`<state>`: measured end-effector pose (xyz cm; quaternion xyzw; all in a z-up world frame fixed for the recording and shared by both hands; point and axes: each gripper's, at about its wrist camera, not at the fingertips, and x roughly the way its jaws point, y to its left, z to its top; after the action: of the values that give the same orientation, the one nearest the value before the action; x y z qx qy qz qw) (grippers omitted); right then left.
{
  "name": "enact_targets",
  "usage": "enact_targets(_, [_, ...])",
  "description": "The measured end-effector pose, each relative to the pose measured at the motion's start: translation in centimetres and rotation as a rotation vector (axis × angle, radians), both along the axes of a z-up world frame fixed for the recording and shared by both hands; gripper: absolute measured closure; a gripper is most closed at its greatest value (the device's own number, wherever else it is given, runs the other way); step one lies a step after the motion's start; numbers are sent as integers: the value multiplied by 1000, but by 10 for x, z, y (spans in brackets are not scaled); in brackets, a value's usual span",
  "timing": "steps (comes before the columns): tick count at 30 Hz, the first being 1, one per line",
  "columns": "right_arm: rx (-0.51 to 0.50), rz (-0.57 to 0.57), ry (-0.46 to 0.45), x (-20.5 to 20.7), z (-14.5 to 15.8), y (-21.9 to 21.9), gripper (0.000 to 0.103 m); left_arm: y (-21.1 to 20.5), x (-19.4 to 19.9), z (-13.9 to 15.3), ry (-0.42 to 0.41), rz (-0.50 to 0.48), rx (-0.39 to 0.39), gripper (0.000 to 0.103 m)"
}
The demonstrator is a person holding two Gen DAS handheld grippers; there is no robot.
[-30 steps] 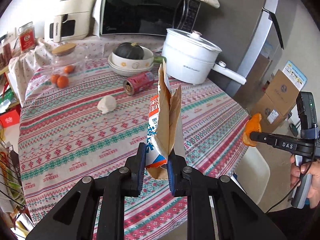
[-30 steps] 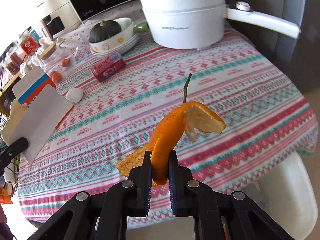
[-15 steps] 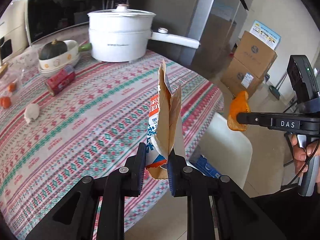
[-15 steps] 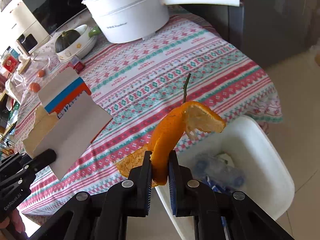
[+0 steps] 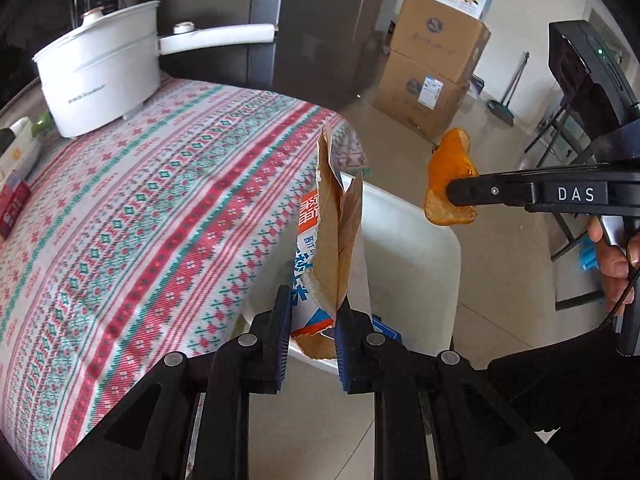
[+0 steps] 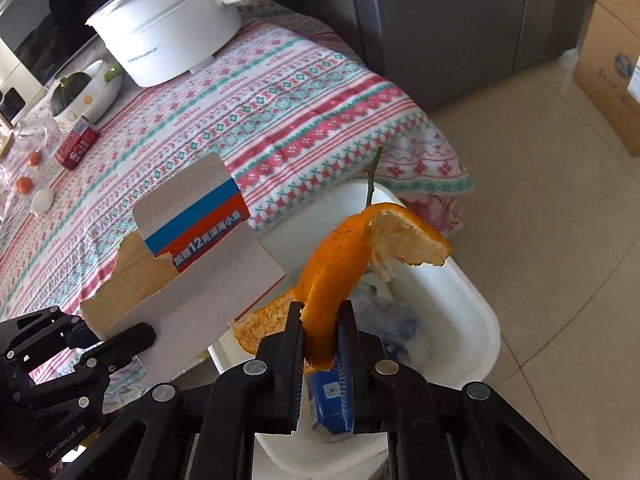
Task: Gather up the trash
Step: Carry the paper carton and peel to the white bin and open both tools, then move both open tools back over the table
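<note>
A second before, both grippers were over the middle of the table (image 5: 120,220) with the pot (image 5: 96,84) far behind. Now both had swung to the right, past the table's edge, and the white bin (image 6: 476,304) on the floor had come into view under them. That meant the carry was nearly done, and dropping was likely the next step. The grips had not changed at all.

On the left, the left gripper (image 5: 310,320) was squeezed shut on the torn box (image 5: 332,240). The box stood up from the jaws, flat and folded, with its brown inside showing. In the right view the box (image 6: 200,248) hung over the bin's near left rim, partly still over the cloth. This gripper pointed steeply down and had rolled a bit as it swung.

On the right, the right gripper (image 6: 320,340) was clamped tight on the orange peel (image 6: 344,256). The peel curled up out of the jaws with a thin green stem on top. It hung right above the open bin. This gripper also pointed steeply down. A hand (image 5: 612,264) held its handle at the far right.

Inside the bin lay some trash, maybe a plastic bottle and a blue pack, but the jaws hid much of it.

A red can (image 6: 76,146), a white paper ball (image 6: 42,200) and a bowl (image 6: 88,96) were still on the far left of the table.
</note>
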<state>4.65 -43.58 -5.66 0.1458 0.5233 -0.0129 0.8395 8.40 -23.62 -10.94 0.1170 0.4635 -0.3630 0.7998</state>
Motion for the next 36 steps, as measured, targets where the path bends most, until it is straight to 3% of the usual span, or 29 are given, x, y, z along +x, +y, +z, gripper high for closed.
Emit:
enact_targets(2, [-7, -9, 7, -4, -2, -7, 90, -8, -1, -6, 10, -17, 8, 81])
enact_targets(4, [-13, -16, 15, -8, -5, -13, 90, -15, 0, -10, 33, -36, 5, 73])
enact_targets(5, [-14, -19, 19, -9, -6, -17, 90, -18, 2, -13, 61, -47, 16, 60])
enact_targets(6, [-14, -22, 23, -11, -8, -20, 90, -20, 4, -16, 71, -44, 34, 54])
enact_targets(8, [-14, -29, 29, -14, -9, -25, 90, -19, 5, -17, 36, -15, 67, 29])
enact_targets(9, [-14, -32, 31, -15, -10, -27, 90, -18, 6, -17, 30, -12, 77, 26])
enact_targets(22, [-13, -22, 38, -13, -10, -23, 88, 14, 19, -14, 34, 49, 103, 17])
enact_targets(25, [-11, -28, 34, -11, -9, -20, 79, 22, 20, -8, 28, 62, 95, 16])
enact_targets(27, [-6, -32, 32, -10, -7, -18, 51, 28, 21, -4, 23, 73, 89, 15])
enact_targets(36, [-26, -7, 22, -1, -2, 0, 46, 63, 31, 4, 27, 144, 86, 15])
